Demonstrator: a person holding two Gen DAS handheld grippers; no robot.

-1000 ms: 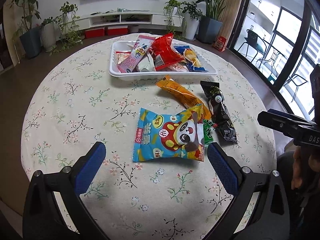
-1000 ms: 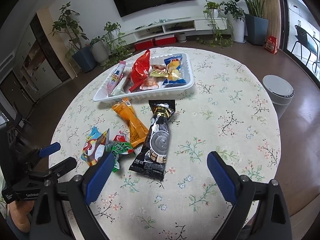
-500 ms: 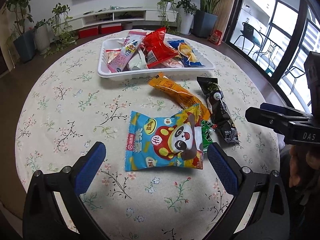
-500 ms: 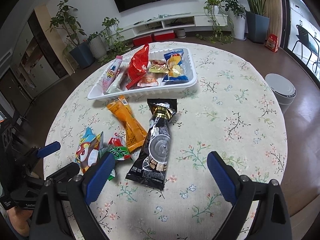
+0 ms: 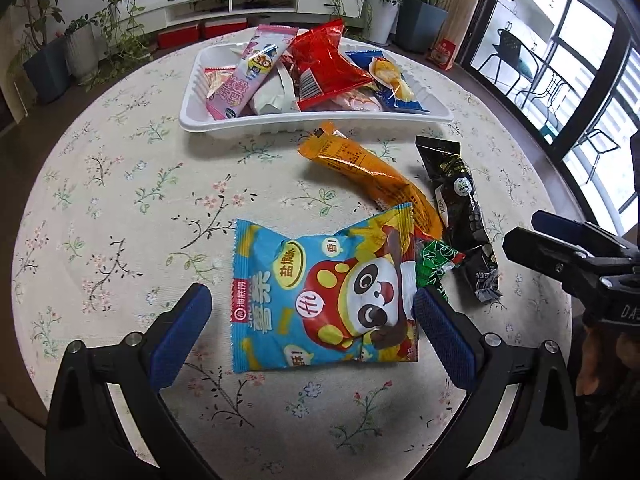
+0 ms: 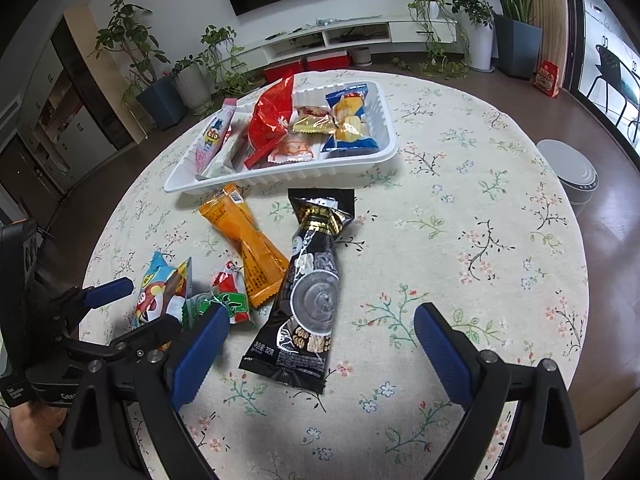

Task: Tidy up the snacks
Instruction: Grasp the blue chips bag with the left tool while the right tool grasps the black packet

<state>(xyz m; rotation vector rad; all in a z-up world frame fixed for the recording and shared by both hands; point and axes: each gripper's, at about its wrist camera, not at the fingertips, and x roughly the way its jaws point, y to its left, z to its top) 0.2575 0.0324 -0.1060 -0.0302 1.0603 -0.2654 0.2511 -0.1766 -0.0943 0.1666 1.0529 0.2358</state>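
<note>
A blue panda snack bag [image 5: 324, 296] lies on the flowered tablecloth, and my left gripper [image 5: 308, 312] stands open with a finger at either side of the bag's near half. Beyond it lie a small green-and-red packet [image 5: 434, 260], an orange packet [image 5: 372, 176] and a long black packet [image 5: 460, 208]. My right gripper [image 6: 320, 328] is open over the near end of the black packet [image 6: 312, 280], holding nothing. The white tray [image 5: 312, 124] at the far side holds several snacks. In the right wrist view the left gripper [image 6: 132, 312] sits by the panda bag [image 6: 160, 292].
The round table's edge [image 6: 560, 360] curves close on the right. A white bin [image 6: 576, 176] stands on the floor past it. Potted plants and a low TV cabinet [image 6: 328, 36] line the far wall. A hand holds the right gripper's body [image 5: 572, 264] at the table's right side.
Both grippers have come forward and lower toward the loose snacks. The panda bag now lies between the left fingers and the black packet is nearer the right ones. No snack has moved.
</note>
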